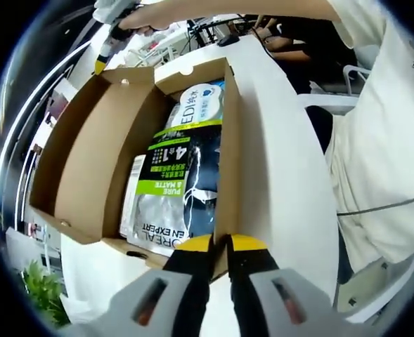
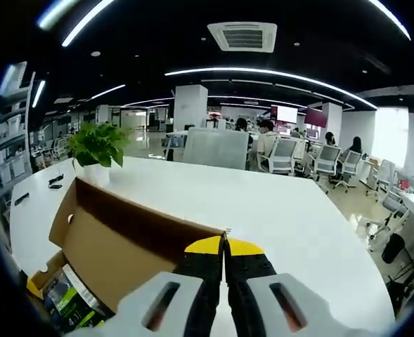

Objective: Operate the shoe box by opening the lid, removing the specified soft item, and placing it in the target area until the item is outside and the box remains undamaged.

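Cardboard fills the middle of the left gripper view: the shoe box (image 1: 122,140) lies open on the white table (image 1: 277,154), its lid (image 1: 87,147) folded back to frame left, and soft packets (image 1: 175,186) are still inside it. The left gripper (image 1: 221,244), at bottom centre, has its yellow-tipped jaws pressed onto the box's near wall. In the right gripper view, the right gripper (image 2: 223,247) pinches the raised lid's edge (image 2: 157,225) at bottom centre; a potted plant (image 2: 98,147) stands at upper left.

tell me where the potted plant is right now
In the right gripper view the potted plant stands on the white table, upper left, just beyond the far corner of the open shoe box.
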